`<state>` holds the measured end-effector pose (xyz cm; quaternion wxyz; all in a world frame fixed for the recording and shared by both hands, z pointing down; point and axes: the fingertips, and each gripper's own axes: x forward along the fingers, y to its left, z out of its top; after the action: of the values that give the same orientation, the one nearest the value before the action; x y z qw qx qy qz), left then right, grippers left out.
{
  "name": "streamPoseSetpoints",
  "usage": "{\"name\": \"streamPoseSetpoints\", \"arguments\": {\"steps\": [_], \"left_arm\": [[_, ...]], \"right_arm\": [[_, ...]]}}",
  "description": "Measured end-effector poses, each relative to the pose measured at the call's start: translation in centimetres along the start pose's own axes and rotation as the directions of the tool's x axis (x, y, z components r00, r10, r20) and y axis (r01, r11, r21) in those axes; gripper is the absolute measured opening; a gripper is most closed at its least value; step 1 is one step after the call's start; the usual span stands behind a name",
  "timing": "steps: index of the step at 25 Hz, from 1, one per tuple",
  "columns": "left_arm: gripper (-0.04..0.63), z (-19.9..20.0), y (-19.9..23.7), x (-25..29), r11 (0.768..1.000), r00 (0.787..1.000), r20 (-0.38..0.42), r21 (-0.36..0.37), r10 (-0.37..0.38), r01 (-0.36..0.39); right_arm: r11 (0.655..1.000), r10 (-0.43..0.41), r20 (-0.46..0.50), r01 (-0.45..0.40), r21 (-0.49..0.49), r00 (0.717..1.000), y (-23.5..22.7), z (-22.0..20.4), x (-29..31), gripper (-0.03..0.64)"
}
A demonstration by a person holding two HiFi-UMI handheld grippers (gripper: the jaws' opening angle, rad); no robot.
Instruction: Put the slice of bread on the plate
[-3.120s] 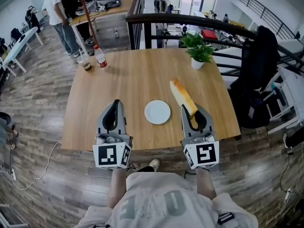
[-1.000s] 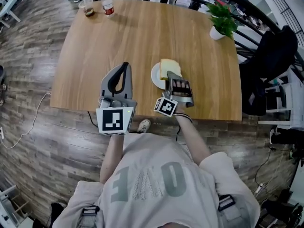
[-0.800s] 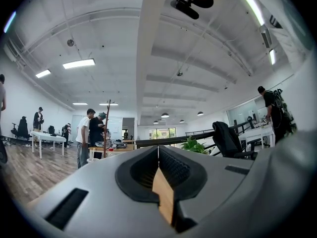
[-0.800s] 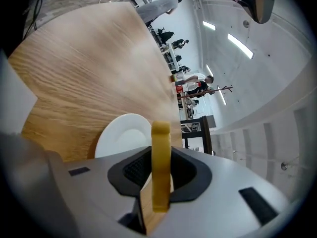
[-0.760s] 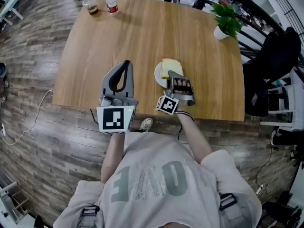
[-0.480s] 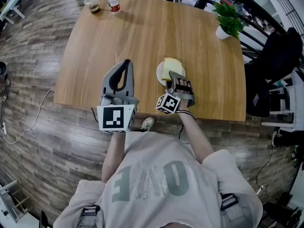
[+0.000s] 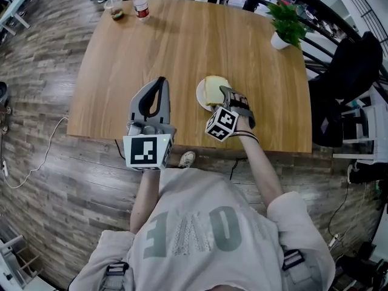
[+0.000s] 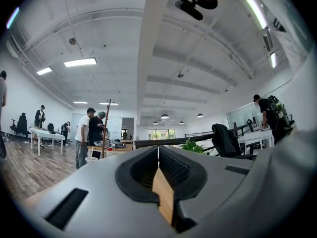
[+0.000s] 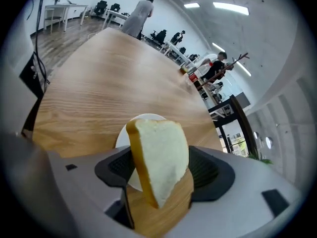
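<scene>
A slice of white bread [image 7: 212, 89] with a tan crust stands on edge over the small white plate [image 7: 200, 94] near the table's front edge. My right gripper [image 7: 227, 93] points down at it, and its jaws are opening. In the right gripper view the bread [image 9: 161, 157] leans between the wide-spread jaws with gaps at both pads, the plate [image 9: 123, 135] just behind it. To the plate's left my left gripper [image 7: 159, 82] hovers above the table. Seen from the left gripper view, that gripper [image 8: 158, 158] is shut and holds nothing.
The wooden table [image 7: 151, 47] carries a bottle [image 7: 140, 2] and a cup [image 7: 114, 7] at its far left corner and a potted plant [image 7: 284, 23] at the far right. A chair draped with a black jacket [image 7: 344, 77] stands to the right.
My right gripper has tipped further down and rolled over the plate. Its jaws have spread away from the bread. The left gripper has stayed put.
</scene>
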<state>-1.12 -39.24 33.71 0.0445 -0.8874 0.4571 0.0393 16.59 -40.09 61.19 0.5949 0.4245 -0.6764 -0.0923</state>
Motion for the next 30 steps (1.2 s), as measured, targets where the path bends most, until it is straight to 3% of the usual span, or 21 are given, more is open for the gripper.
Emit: {"name": "streamPoseSetpoints", "arguments": {"steps": [5,10,14,16,18,20,25,27,28,30], "left_arm": [[0.009,0.4,-0.7,0.2,1.0,1.0,0.011,-0.003,-0.019,0.019],[0.009,0.8,-1.3,0.4,0.999,0.999,0.021,-0.004,-0.034,0.034],[0.009,1.1,-1.7,0.5,0.999,0.999,0.032,-0.011,-0.044,0.044],[0.009,1.5,-1.9,0.6,0.999,0.998,0.041,-0.008,-0.048,0.048],[0.009,2.1,-2.2,0.8,0.999,0.997,0.053,-0.006,-0.051,0.051],[0.009,2.9,-2.5,1.0,0.998,0.996,0.07,-0.004,-0.055,0.056],[0.009,4.5,-3.8,1.7,0.996,0.99,0.103,-0.005,-0.093,0.094],[0.009,4.9,-4.6,2.1,0.993,0.987,0.111,-0.003,-0.116,0.117],[0.009,5.1,-5.1,2.3,0.992,0.985,0.114,0.0,-0.128,0.129],[0.009,5.5,-6.1,2.4,0.989,0.981,0.12,0.017,-0.15,0.149]], "right_arm": [[0.996,0.07,0.018,-0.069,-0.053,0.997,-0.3,-0.4,-2.4,0.311],[0.99,0.14,0.11,-0.137,-0.031,0.984,-0.9,0.6,-6.7,0.314],[0.994,0.075,0.219,-0.09,0.059,0.973,-4.4,2.1,-10.9,0.313],[0.987,0.002,0.316,-0.053,0.152,0.949,-7.1,3.8,-13.7,0.313],[0.961,-0.1,0.435,-0.026,0.275,0.895,-10.1,5.7,-16.9,0.313],[0.912,-0.227,0.541,-0.018,0.41,0.809,-13.2,7.2,-20.6,0.313],[0.716,-0.555,0.628,-0.07,0.695,0.546,-18.9,7.5,-28.6,0.311],[0.668,-0.624,0.644,-0.126,0.734,0.442,-19.3,7.0,-30.9,0.311],[0.659,-0.647,0.644,-0.127,0.742,0.408,-19.1,6.6,-31.8,0.311],[0.642,-0.686,0.62,-0.086,0.762,0.381,-18.2,5.8,-32.9,0.308]]}}
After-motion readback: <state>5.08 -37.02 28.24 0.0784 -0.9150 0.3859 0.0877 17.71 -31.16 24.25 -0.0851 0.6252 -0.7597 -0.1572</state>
